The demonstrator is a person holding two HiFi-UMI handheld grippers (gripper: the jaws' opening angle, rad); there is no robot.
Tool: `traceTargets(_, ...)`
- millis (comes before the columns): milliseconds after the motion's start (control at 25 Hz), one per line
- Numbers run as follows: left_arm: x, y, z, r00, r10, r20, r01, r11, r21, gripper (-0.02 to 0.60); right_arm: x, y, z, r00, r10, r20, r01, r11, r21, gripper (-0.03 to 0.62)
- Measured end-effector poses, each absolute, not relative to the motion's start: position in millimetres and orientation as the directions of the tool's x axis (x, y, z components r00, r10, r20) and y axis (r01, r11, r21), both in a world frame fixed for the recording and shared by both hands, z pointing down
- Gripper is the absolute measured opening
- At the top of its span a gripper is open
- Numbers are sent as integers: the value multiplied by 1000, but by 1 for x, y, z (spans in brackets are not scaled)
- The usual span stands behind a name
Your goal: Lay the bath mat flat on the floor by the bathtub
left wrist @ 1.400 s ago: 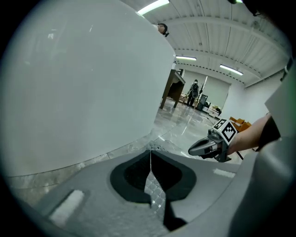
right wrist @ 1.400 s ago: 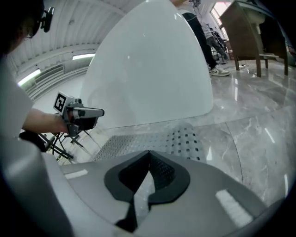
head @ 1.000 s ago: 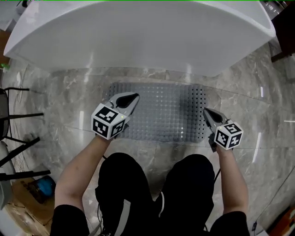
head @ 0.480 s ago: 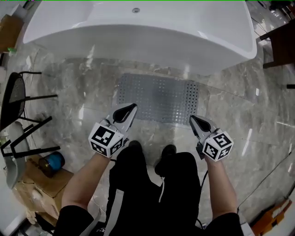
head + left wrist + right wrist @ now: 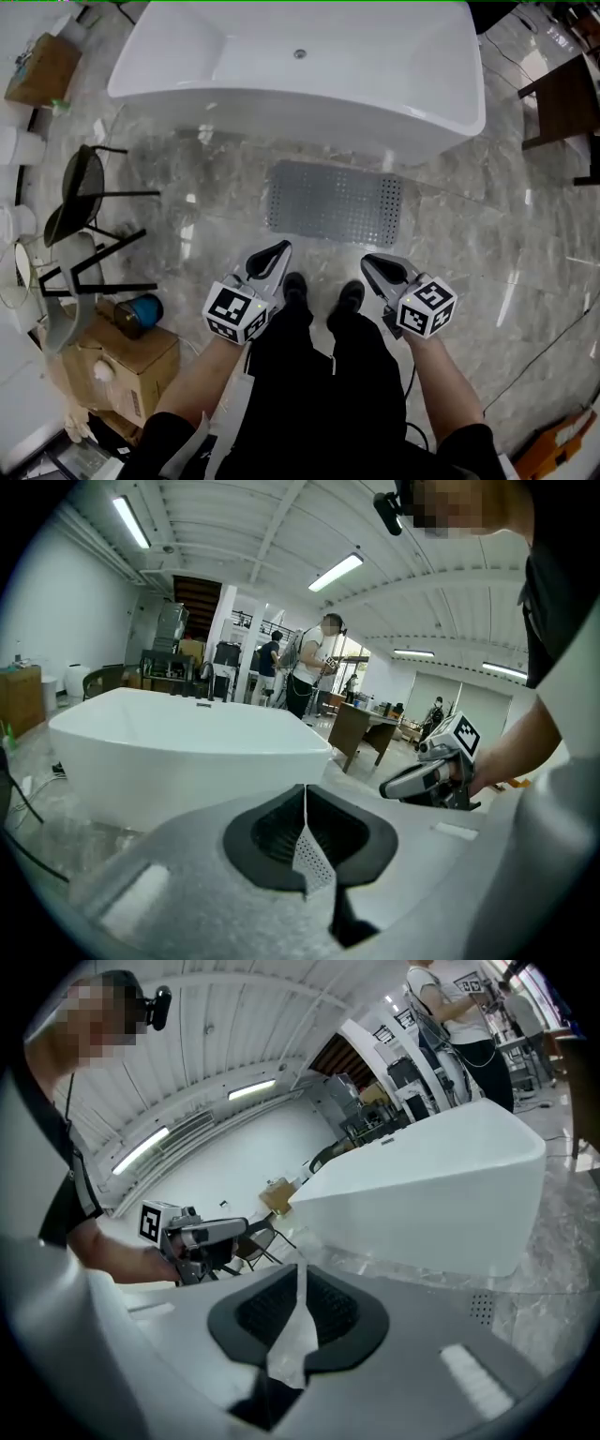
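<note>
I stand in a wide hall with a white ribbed ceiling and long strip lights (image 5: 336,571). Far back, other people (image 5: 309,667) stand among desks.

The floor (image 5: 525,234) is glossy grey marble with pale veins, and it throws back streaks of light. The white bathtub (image 5: 309,66) stands across the top of my head view, its drain showing in the basin.

The grey bath mat (image 5: 335,202) lies flat on the marble just beside the tub's near wall, with its long side running along it. It is dotted all over with small holes. It sits between the tub and my black shoes (image 5: 295,286), and neither pair of tongs touches it.

Off to my left stand black chairs (image 5: 84,187), and nearer me a cardboard box (image 5: 131,361) with a small blue round thing (image 5: 142,309) beside it. Dark wooden furniture (image 5: 562,98) shows at the right edge.

I hold both tongs in front of my legs, well above the floor. The left tongs (image 5: 279,248) are clenched, pads together on nothing. The right tongs (image 5: 367,261) have just been opening. Their jaws stand a sliver apart, with nothing between them.
</note>
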State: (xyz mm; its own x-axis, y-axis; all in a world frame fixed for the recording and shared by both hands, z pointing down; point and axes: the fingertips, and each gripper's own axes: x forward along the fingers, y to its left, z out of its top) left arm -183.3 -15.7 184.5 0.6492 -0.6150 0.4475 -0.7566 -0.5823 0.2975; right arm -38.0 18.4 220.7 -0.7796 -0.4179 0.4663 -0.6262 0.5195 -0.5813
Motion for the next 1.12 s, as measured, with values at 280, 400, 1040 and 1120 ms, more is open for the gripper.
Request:
traceTargets(280, -206, 28, 108, 627, -647, 433, -777, -554, 297, 14, -75, 83, 161, -819, -360, 447, -574, 550, -607, 31)
traceTargets(400, -213, 33, 74, 627, -670, 398, -777, -570, 266, 14, -81, 91, 137, -810, -394, 433, -586, 561, -585, 31)
traceTargets(1040, -196, 31, -48, 682, -701, 209, -731, -652, 199, 12, -74, 101, -3, -778, -546, 311, -627, 641, -443, 29)
traceTargets(1120, -200, 28, -62, 678, -708, 198, -735, -652, 188, 12, -72, 95, -27, -774, -567, 282, -631, 653, -420, 29)
